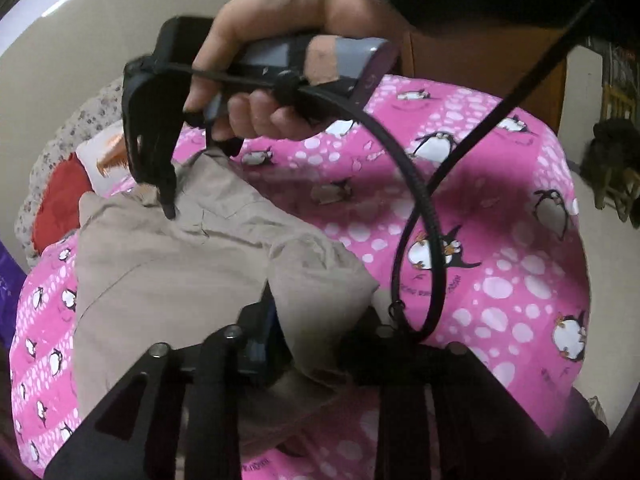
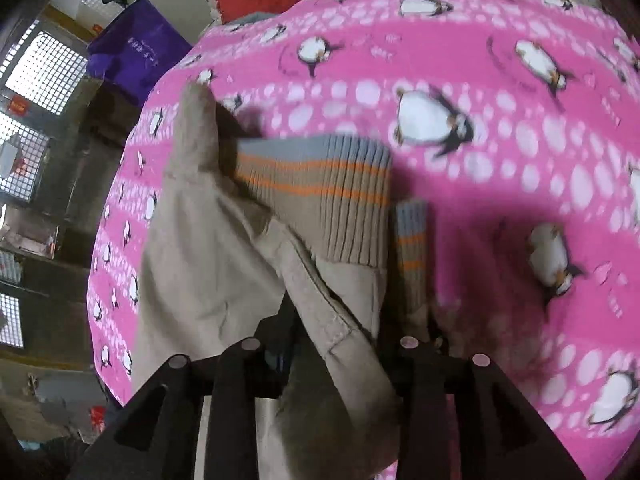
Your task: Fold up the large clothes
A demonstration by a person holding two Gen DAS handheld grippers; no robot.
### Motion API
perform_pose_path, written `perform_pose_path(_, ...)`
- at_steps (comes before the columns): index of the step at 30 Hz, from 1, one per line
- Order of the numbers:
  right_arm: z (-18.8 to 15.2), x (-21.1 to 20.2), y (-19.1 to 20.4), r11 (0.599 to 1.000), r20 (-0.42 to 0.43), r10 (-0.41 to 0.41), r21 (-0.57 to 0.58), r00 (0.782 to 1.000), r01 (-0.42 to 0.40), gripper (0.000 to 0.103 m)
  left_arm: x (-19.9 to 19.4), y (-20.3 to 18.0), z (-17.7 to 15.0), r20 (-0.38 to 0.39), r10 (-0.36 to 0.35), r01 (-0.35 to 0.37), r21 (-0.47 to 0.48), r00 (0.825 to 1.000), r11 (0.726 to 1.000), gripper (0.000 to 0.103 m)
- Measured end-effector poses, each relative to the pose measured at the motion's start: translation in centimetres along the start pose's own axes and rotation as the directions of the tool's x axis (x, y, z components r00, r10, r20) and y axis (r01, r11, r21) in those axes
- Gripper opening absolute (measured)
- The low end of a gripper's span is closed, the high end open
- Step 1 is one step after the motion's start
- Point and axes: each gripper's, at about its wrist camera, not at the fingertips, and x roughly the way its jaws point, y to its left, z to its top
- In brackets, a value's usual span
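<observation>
A beige jacket point(image 1: 180, 280) lies crumpled on a pink penguin blanket point(image 1: 480, 240). My left gripper point(image 1: 312, 332) sits at its near edge, with a thick fold of the beige cloth bunched between the fingers and hiding the pads. A hand point(image 1: 280, 20) holds my right gripper point(image 1: 170, 206), whose tips point down onto the far end of the jacket. In the right wrist view the jacket point(image 2: 200, 260) shows a ribbed hem point(image 2: 320, 192) with grey and orange stripes and a matching cuff point(image 2: 412, 240). A seamed edge runs between the fingers of my right gripper point(image 2: 344, 332).
The blanket point(image 2: 440, 60) covers a bed. A red cushion point(image 1: 60, 200) and pale pillows lie at its far end. A purple bag point(image 2: 136, 52) and barred windows point(image 2: 44, 72) are beyond the bed's left side. Black cable ties point(image 1: 416, 184) loop in front of the left camera.
</observation>
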Motion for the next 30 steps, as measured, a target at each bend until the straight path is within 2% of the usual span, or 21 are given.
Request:
perform_pose_path(2,-1.0,-2.6,0.4,0.999,0.068,0.037,-0.009,0.997,-0.036,0.035,-1.6,0.2,-0.1,0.019,-0.039,0.039,-0.024,0.999,0.999,0.054)
perform_pose_path(4,-2.8,-6.4,1.1,0.999,0.146,0.005,-0.04,0.989,0.001,0.043,-3.7,1.0,-0.5,0.044,-0.072,0.074,-0.052,0.996,0.996,0.059)
perform_pose_path(5,-3.8,-7.9,1.6,0.998,0.179,-0.013,-0.056,0.984,0.023,0.052,-5.3,1.8,-1.1,0.064,-0.098,0.103,-0.07,0.993,0.992,0.059)
perform_pose_path(8,-8.3,-12.7,3.4,0.991,0.289,-0.038,-0.112,0.957,0.074,0.055,-9.1,4.5,-3.0,0.127,-0.128,0.146,-0.137,0.984,0.98,0.064)
perform_pose_path(9,-10.0,-13.7,4.1,0.988,0.326,-0.041,-0.131,0.944,0.088,0.055,-10.0,5.8,-3.7,0.143,-0.116,0.141,-0.173,0.983,0.975,0.064)
perform_pose_path(10,-12.2,-14.7,5.2,0.982,0.383,-0.045,-0.154,0.923,0.111,0.055,-10.7,7.5,-4.3,0.153,-0.094,0.128,-0.227,0.984,0.965,0.064)
perform_pose_path(12,-16.3,-15.3,7.4,0.967,0.498,-0.045,-0.195,0.866,0.163,0.056,-10.3,10.9,-5.3,0.142,-0.094,0.139,-0.349,0.985,0.927,0.064)
perform_pose_path(13,-18.2,-14.7,8.9,0.955,0.522,-0.035,-0.234,0.852,0.183,0.055,-9.2,12.8,-5.6,0.108,-0.126,0.161,-0.428,0.986,0.889,0.05)
perform_pose_path(14,-19.2,-13.5,10.0,0.945,0.511,-0.056,-0.251,0.858,0.211,0.049,-8.2,13.7,-6.0,0.087,-0.156,0.179,-0.474,0.984,0.862,0.021)
perform_pose_path(15,-19.6,-12.1,10.8,0.938,0.481,-0.1,-0.247,0.871,0.244,0.041,-6.9,14.4,-6.4,0.066,-0.202,0.206,-0.519,0.977,0.83,0.011)
perform_pose_path(16,-19.9,-10.6,11.3,0.938,0.447,-0.138,-0.228,0.884,0.261,0.006,-6.1,14.6,-6.7,0.059,-0.218,0.214,-0.541,0.974,0.814,0.006)
perform_pose_path(17,-20.3,-9.2,11.6,0.94,0.437,-0.175,-0.194,0.882,0.282,0.001,-5.2,14.7,-7.3,0.038,-0.214,0.198,-0.562,0.976,0.803,0.003)
perform_pose_path(18,-20.4,-8.1,11.6,0.944,0.435,-0.191,-0.163,0.88,0.286,0.0,-4.7,14.6,-7.8,0.009,-0.212,0.179,-0.574,0.977,0.799,0.001)
perform_pose_path(20,-20.9,-5.4,10.2,0.968,0.403,-0.172,-0.1,0.899,0.23,0.0,-3.3,14.3,-9.4,-0.039,-0.222,0.157,-0.594,0.974,0.789,0.001)
perform_pose_path(21,-20.9,-3.8,9.4,0.973,0.369,-0.182,-0.067,0.912,0.221,0.0,-2.9,14.1,-10.2,-0.046,-0.226,0.154,-0.601,0.973,0.785,0.001)
perform_pose_path(22,-20.9,-1.8,8.4,0.982,0.33,-0.162,-0.038,0.93,0.184,0.0,-2.6,13.8,-11.1,-0.044,-0.229,0.157,-0.602,0.972,0.783,0.001)
perform_pose_path(23,-21.1,-0.2,7.5,0.989,0.315,-0.138,-0.008,0.939,0.148,0.0,-2.6,13.6,-11.6,-0.02,-0.223,0.167,-0.597,0.975,0.784,0.001)
perform_pose_path(25,-22.1,0.2,5.6,0.996,0.386,-0.055,0.082,0.921,0.026,0.0,-2.7,13.3,-11.6,-0.017,-0.207,0.159,-0.582,0.978,0.798,0.001)
perform_pose_path(26,-22.1,0.1,5.1,0.995,0.389,-0.038,0.096,0.921,0.0,0.0,-2.6,13.2,-11.6,-0.019,-0.206,0.157,-0.58,0.978,0.799,0.001)
perform_pose_path(30,-21.8,-0.9,5.3,0.994,0.35,-0.049,0.108,0.936,0.011,0.0,-4.0,13.4,-10.0,-0.021,-0.198,0.154,-0.554,0.98,0.818,0.001)
